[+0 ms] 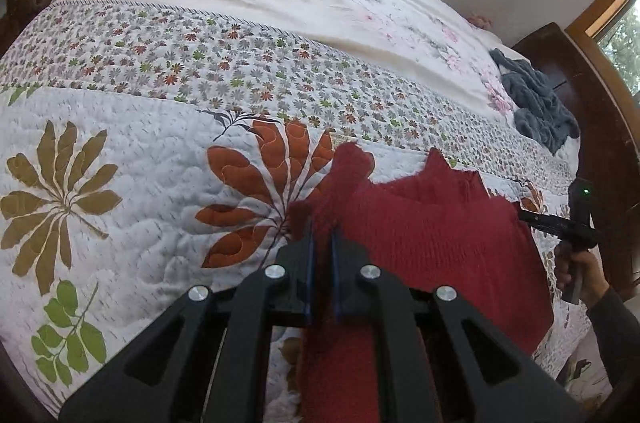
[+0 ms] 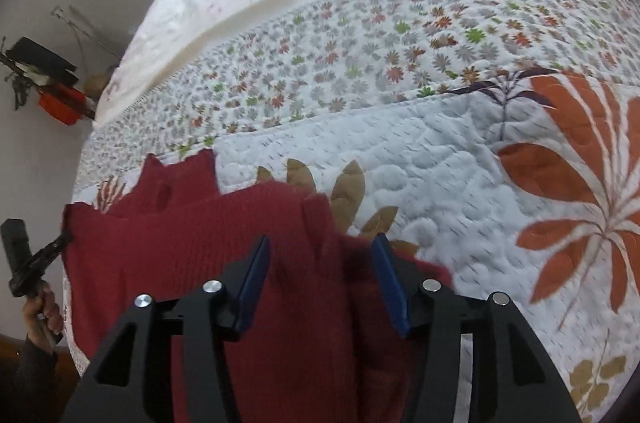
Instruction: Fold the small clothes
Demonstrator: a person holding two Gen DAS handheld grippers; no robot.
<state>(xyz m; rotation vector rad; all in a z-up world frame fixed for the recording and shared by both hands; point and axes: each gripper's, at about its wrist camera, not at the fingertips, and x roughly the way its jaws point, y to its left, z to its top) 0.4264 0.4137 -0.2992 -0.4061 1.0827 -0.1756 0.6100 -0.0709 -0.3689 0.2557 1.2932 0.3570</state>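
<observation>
The red sweater [image 1: 440, 231] lies flat at the lower right of the left wrist view, with lots of bare quilt [image 1: 152, 159] to its left. The left claw [image 1: 323, 243] pinches its sleeve. The right claw [image 2: 320, 259] is wide over it, holding nothing.

We see open quilt [image 1: 132, 127] across the left and centre of the left wrist view — only a grey blanket [image 1: 532, 99] heaped at right blocks passage.

Red sweater [image 1: 440, 235]: fuzzy ribbed knit. Bed quilt [image 1: 160, 183]: stitched, puckered matt cotton. Left gripper [image 1: 323, 235]: matt black plastic, shiny metal bolts. Headboard [image 1: 592, 127]: glossy dark wood.
</observation>
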